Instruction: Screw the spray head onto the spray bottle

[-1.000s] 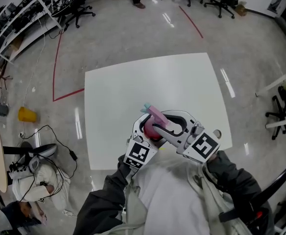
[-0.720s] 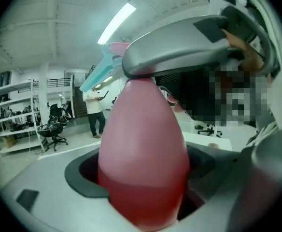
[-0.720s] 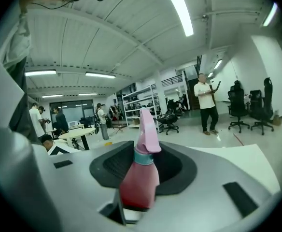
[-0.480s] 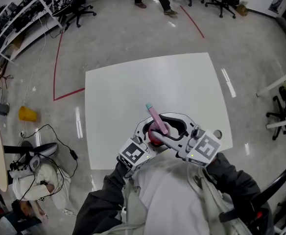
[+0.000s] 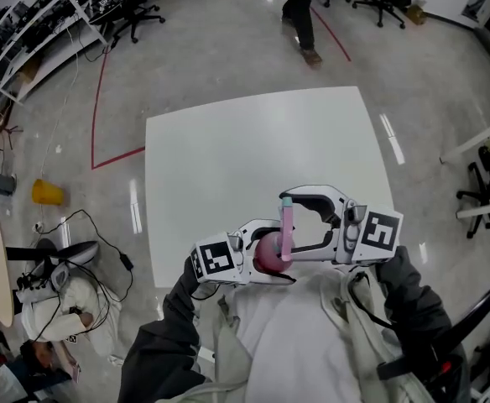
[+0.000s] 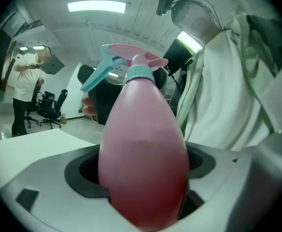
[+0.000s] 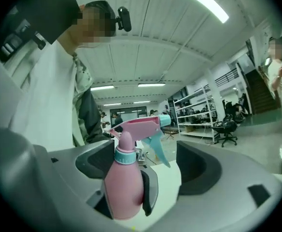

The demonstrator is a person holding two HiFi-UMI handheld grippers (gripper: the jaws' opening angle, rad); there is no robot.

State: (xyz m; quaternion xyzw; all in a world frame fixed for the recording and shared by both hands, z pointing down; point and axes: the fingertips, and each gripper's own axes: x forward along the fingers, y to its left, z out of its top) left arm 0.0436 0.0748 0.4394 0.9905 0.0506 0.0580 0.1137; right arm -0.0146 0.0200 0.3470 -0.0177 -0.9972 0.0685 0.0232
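Left gripper point(image 5: 260, 253) grasps the pink spray bottle point(image 5: 268, 257); right gripper point(image 5: 294, 223) has let go

The left gripper's jaws are clamped on the bottle's round body, holding it over the near edge of the white table point(image 5: 245, 149), close to the person's chest. The pink spray head point(image 5: 286, 221) with its teal trigger sits on the bottle's neck at a teal collar point(image 7: 125, 155). The right gripper's jaws have just been opening and stand wide apart, with the spray head between them and neither pad pressing on it
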